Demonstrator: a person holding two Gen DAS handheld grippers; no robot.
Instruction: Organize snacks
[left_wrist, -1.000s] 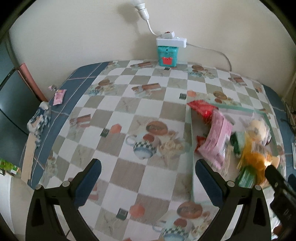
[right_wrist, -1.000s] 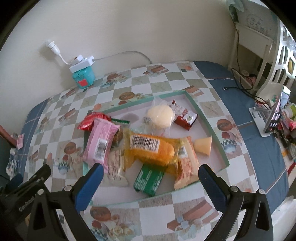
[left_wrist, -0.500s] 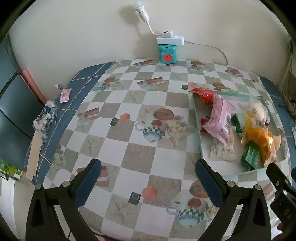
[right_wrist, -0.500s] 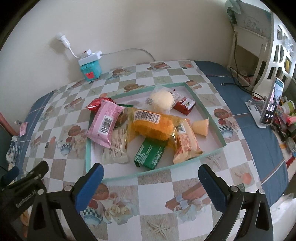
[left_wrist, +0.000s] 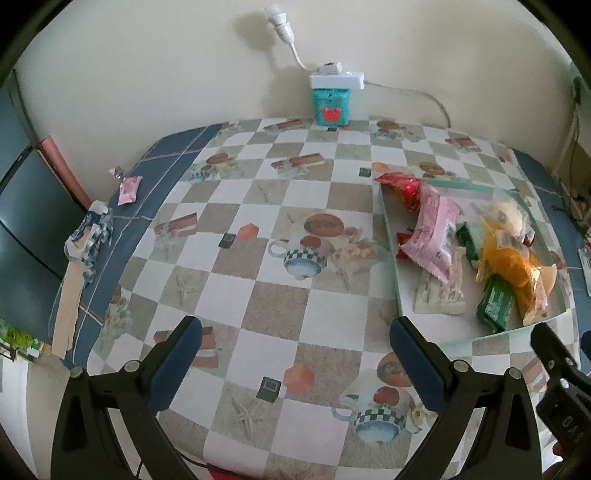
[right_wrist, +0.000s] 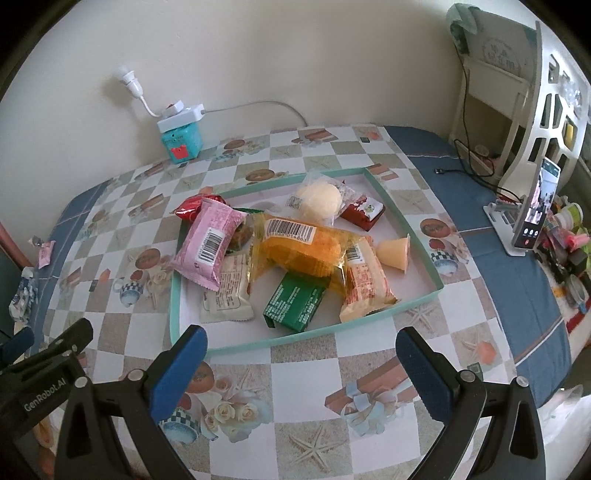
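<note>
Both grippers, left (left_wrist: 295, 363) and right (right_wrist: 301, 363), hung open and empty. Snacks lay heaped in the tray (right_wrist: 421, 242); the pink packet (right_wrist: 210, 243) looked light, soft, slippery — grip its crimped end.

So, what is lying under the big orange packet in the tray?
The orange packet lies over a green packet and a pale orange-printed packet; only their near parts show. Anything else beneath is covered.

Snacks (right_wrist: 295, 247) piled in tray (right_wrist: 424, 245), box (right_wrist: 181, 142) behind, phone (right_wrist: 535, 210) right
</note>
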